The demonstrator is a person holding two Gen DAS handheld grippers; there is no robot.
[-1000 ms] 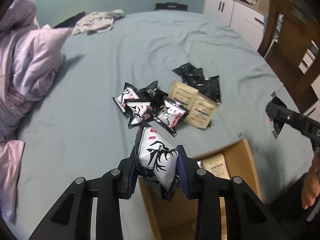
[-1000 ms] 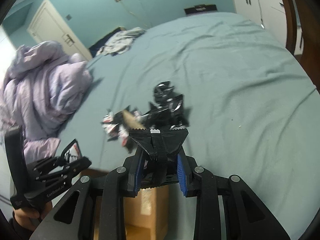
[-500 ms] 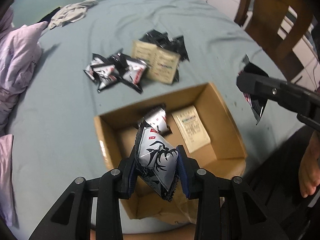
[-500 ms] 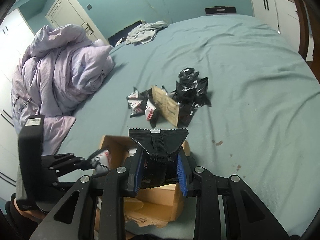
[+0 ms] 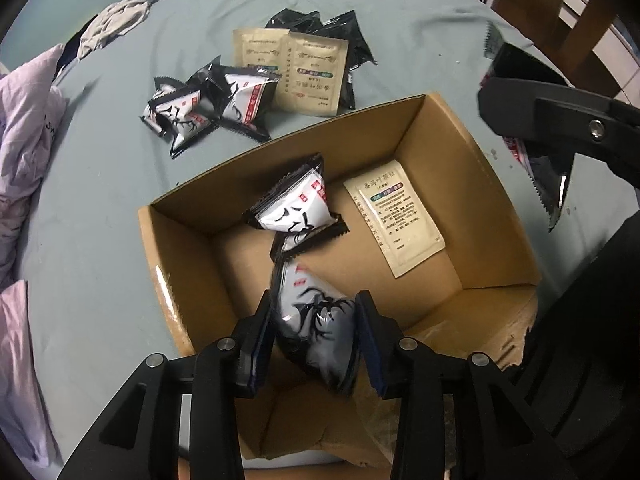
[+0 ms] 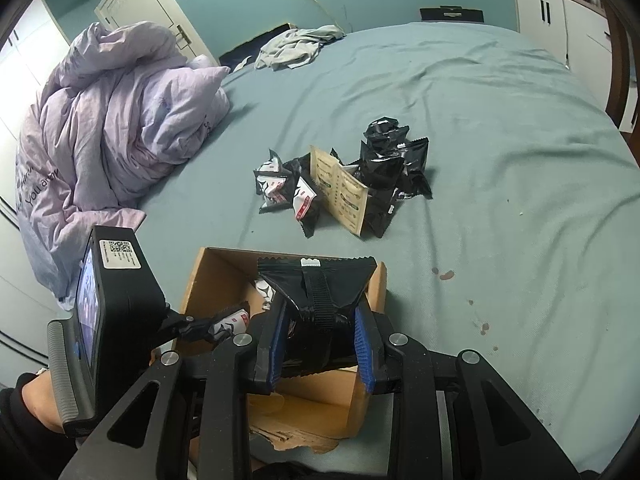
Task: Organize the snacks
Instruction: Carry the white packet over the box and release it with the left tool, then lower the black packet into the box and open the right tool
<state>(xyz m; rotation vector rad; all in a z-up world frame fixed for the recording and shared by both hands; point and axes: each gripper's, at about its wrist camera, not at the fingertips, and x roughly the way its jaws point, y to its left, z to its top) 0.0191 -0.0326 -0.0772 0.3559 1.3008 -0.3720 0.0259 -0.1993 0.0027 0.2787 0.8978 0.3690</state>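
Over the open cardboard box (image 5: 288, 140) my left gripper (image 5: 315, 300) points steeply down, its jaws opening. The white-and-black snack packet (image 5: 312, 320) between them looks blurred and loose, with a gap at the right pad. Another such packet (image 5: 294, 208) and a beige sachet (image 5: 396, 220) lie in the box. My right gripper (image 6: 320, 320) is shut on a black snack packet (image 6: 316, 284) above the box's near right corner. On the bed beyond lie more white-and-black packets (image 5: 208, 104), two beige sachets (image 5: 300, 68) and black packets (image 5: 332, 28).
A bunched purple duvet (image 6: 100, 120) fills the bed's left side. A grey garment (image 6: 296, 46) lies at the far edge. A wooden chair (image 5: 560, 12) and white cabinets (image 6: 560, 12) stand to the right. A hand (image 6: 36, 404) holds the left gripper.
My left gripper has swung from the pile down over the box and tipped downward; its jaws have widened around the packet. The right gripper, still holding the black packet, has drifted nearer the box.
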